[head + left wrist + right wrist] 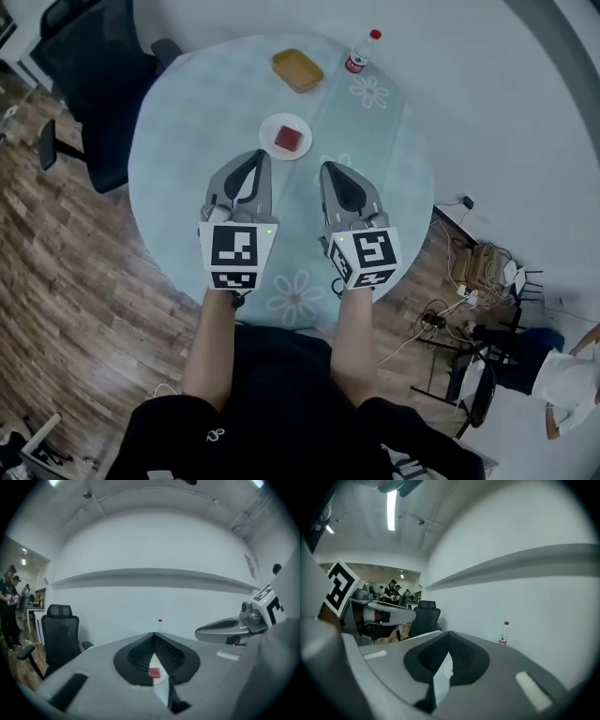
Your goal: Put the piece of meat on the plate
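The piece of meat [290, 139], a red square slab, lies on a small white plate [271, 126] near the middle of the round table. Both grippers hang above the table's near half, side by side, pointing at the plate and holding nothing. My left gripper [260, 154] is shut, its tips just short of the plate's near edge. My right gripper [326, 167] is shut too, to the right of the plate. In the left gripper view the meat [154, 672] and plate [162, 678] show through the slit below the closed jaw tips [153, 634].
A yellow-brown tray [298, 69] and a red-capped bottle [357, 56] stand at the table's far edge. The round table [187, 131] has a pale flowered cloth. A black office chair [94, 75] is at the left; cables and stands clutter the floor at right [469, 300].
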The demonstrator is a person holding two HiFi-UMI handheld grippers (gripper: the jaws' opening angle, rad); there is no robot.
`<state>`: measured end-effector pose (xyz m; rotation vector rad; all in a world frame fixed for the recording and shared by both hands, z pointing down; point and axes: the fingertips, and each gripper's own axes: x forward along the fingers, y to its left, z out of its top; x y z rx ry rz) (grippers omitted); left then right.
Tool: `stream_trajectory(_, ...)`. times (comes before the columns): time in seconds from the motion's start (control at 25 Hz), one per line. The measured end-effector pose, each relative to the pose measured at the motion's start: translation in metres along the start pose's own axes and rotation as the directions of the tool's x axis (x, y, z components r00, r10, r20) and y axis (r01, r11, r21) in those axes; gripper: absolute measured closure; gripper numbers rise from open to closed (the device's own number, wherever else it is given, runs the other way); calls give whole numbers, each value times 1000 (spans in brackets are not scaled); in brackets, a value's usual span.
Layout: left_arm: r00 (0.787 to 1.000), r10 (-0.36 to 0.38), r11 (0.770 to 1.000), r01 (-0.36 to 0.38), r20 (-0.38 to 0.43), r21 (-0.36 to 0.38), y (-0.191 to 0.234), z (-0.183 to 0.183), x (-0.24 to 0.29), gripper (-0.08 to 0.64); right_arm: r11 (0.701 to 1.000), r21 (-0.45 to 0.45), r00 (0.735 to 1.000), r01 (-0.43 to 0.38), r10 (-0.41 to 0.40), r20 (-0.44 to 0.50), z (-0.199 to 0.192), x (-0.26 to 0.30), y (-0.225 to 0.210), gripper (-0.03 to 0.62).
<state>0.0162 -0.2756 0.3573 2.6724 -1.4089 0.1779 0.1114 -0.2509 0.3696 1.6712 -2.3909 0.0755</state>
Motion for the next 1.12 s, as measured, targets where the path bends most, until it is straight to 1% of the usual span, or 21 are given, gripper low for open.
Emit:
stream_trajectory(0.08, 1000, -8, 1000, 8, 19, 20, -7, 8, -4, 566, 999, 5, 998, 51, -51, 27, 6, -12, -5, 581)
stream_trajectory(0.16, 999, -13, 1000, 12, 32, 26, -11, 13, -7, 566, 996, 19, 995, 84, -85, 54, 12, -22, -9, 581)
stream_trajectory(0.4, 999, -8, 1000, 6, 50, 28, -18, 21, -8, 566, 990, 61, 987, 131, -136, 84, 17, -41, -24, 581)
stream_trajectory(0.56, 998, -17, 1000, 16, 57, 21, -24, 22, -10, 566, 985, 85, 982, 150, -159, 104, 20, -50, -32, 581)
stream_trajectory(0.76, 998, 10, 1000, -11, 57, 11, -19, 20, -13, 566, 980, 112, 979, 164, -176, 107, 19, -53, -37, 581)
stream_trajectory(0.96, 999, 14, 1000, -15, 51, 2, -16, 16, -15, 566, 975, 165, 978, 149, -170, 118, 18, -51, -36, 581)
stream_trajectory(1.12, 998, 18, 1000, -17, 54, -4, -13, 16, -16, 566, 973, 181, 979, 140, -163, 119, 16, -49, -35, 581)
